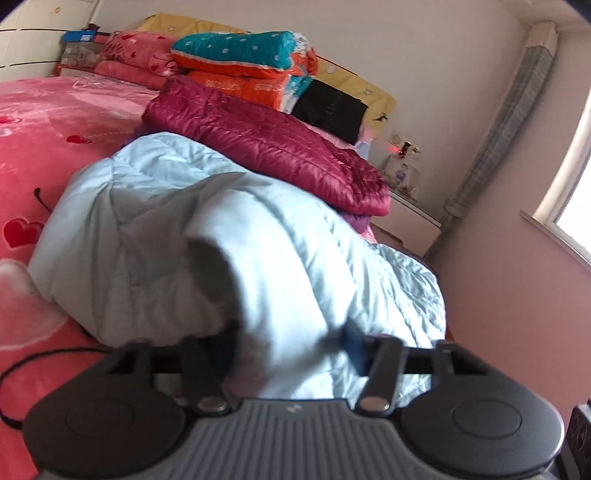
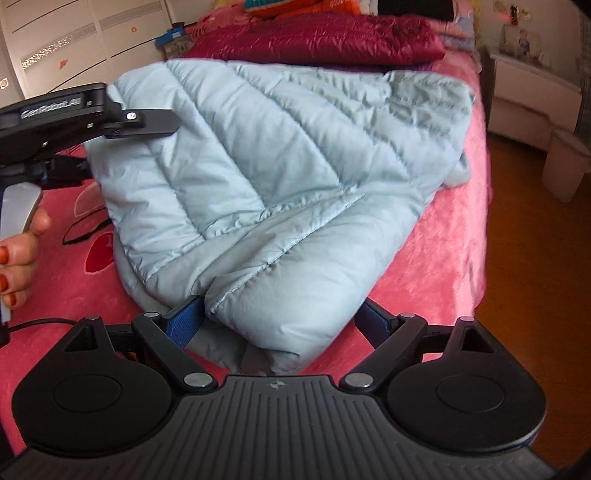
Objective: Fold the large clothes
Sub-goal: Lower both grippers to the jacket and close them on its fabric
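Light blue puffer jacket lies on pink bed, already bundled into rough fold — not yet flat or tidy. Left claw clamped on jacket fabric; right claw spread wide around near corner, pads not pressing. Final fold, smoothing left.

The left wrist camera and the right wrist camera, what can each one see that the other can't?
Only the left wrist view shows the window, the teal quilt and the left gripper from behind, with blue jacket fabric bunched between its fingers.

Only the right wrist view shows the wardrobe, the wood floor, a hand and the right gripper, its fingers either side of the jacket's near corner.

Both show the blue jacket, the maroon jacket behind it and the pink bed.
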The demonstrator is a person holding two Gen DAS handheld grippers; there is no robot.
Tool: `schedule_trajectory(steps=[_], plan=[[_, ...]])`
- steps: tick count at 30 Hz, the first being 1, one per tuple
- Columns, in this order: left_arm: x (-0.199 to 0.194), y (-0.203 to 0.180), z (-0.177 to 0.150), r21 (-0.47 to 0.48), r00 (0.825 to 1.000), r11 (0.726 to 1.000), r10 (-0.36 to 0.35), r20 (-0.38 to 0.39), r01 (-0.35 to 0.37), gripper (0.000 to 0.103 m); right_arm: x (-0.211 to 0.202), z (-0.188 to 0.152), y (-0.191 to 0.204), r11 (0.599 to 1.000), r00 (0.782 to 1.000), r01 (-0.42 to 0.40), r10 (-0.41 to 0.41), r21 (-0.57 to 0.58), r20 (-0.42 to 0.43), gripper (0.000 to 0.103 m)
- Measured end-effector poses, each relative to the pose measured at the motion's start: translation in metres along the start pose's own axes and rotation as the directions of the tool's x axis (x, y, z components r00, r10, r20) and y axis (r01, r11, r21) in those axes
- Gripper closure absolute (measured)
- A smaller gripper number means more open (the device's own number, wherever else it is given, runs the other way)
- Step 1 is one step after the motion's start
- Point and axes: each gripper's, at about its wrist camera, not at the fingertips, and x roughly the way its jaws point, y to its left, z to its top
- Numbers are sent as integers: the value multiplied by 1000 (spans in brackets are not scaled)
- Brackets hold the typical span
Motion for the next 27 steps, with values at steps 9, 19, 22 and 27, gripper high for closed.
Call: schedule_trajectory(steps=[9, 19, 22, 27], plan=[[-7, 6, 3, -49, 1000, 999, -3, 20, 4, 87, 3, -8, 14, 994, 998, -48, 43, -99, -49, 0], [-1, 6, 2, -45, 1000, 999, -8, 8, 8, 80, -4, -4, -20, 997, 1000, -20, 21, 71, -9, 0], [2, 6, 3, -32, 1000, 999, 2, 6, -1, 62, -4, -2, -27, 992, 1000, -30, 29, 120, 7, 0], [6, 9, 5, -54, 1000, 999, -2, 11, 3, 57, -9, -1, -33, 983, 997, -78, 77, 167, 11, 0]])
